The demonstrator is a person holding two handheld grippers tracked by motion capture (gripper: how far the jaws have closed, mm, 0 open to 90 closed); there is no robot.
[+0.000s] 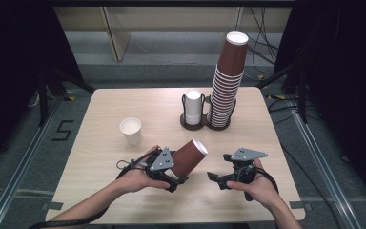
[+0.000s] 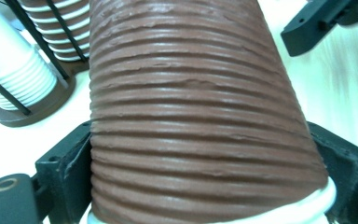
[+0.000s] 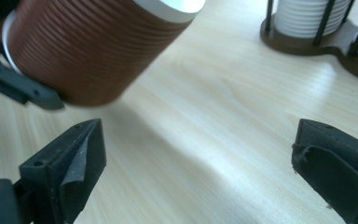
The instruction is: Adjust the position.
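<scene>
My left gripper (image 1: 174, 177) is shut on a ribbed brown cup (image 1: 188, 158) and holds it tilted above the table's front, rim up and to the right. In the left gripper view the brown cup (image 2: 196, 116) sits between both jaws. My right gripper (image 1: 218, 179) stands open a little to the right of the cup, with nothing between its jaws. From the right gripper view, the brown cup (image 3: 93, 46) hangs at the upper left, beyond the spread jaws of the right gripper (image 3: 200, 168). A single white cup (image 1: 131, 130) stands upright on the table's left.
A dark two-slot cup holder (image 1: 205, 125) stands at the back centre, with a short stack of white cups (image 1: 193, 107) and a tall leaning stack of brown cups (image 1: 228, 78). The wooden table (image 1: 119, 102) ends close behind the holder; dark curtains flank both sides.
</scene>
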